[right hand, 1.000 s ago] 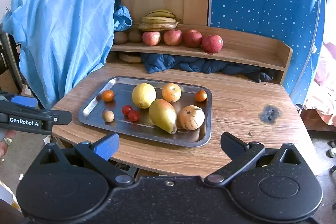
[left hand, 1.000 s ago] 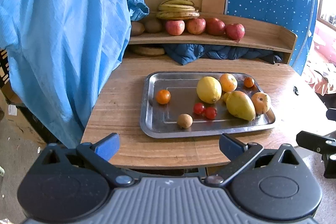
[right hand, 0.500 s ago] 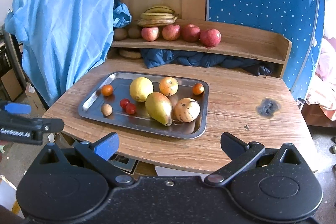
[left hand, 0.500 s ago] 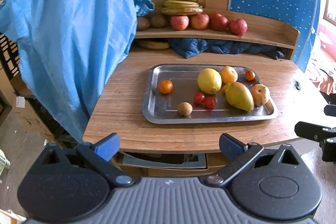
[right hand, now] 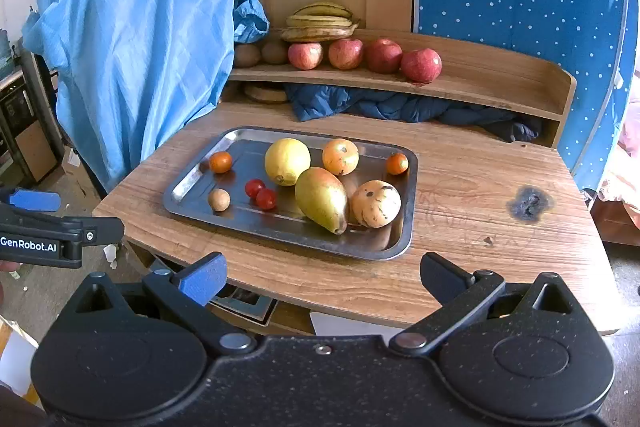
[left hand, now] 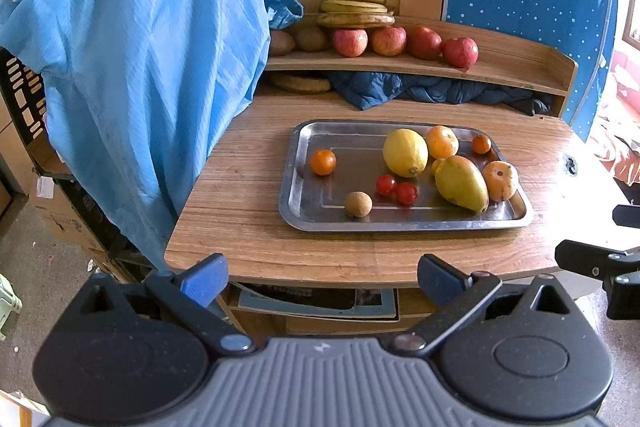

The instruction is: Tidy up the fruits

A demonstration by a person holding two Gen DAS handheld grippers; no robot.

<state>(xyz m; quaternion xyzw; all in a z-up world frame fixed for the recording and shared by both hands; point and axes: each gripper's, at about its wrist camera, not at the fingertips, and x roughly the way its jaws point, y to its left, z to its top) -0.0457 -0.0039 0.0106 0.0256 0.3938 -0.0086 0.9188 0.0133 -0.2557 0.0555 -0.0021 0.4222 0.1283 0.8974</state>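
On the wooden table (right hand: 472,187) sits a metal tray (right hand: 408,223) holding a big lemon (right hand: 287,161), a yellow-green pear (right hand: 322,199) lying beside it, two small red tomatoes (right hand: 260,193) touching — and a spotted orange fruit (right hand: 376,203) against the pear. Both the left gripper (left hand: 320,277) and right gripper (right hand: 322,277) hang before the table's near edge, jaws spread wide, empty. "GenRobot.AI" reads on the left one's side.

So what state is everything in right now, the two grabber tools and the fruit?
Left hand-held gripper: open, empty, short of the table.
Right hand-held gripper: open, empty.
Tray: flat on the table, holding loose fruit.
Pear: lying on its side.
Apples: lined up on the shelf.
Bananas: stacked behind the apples.
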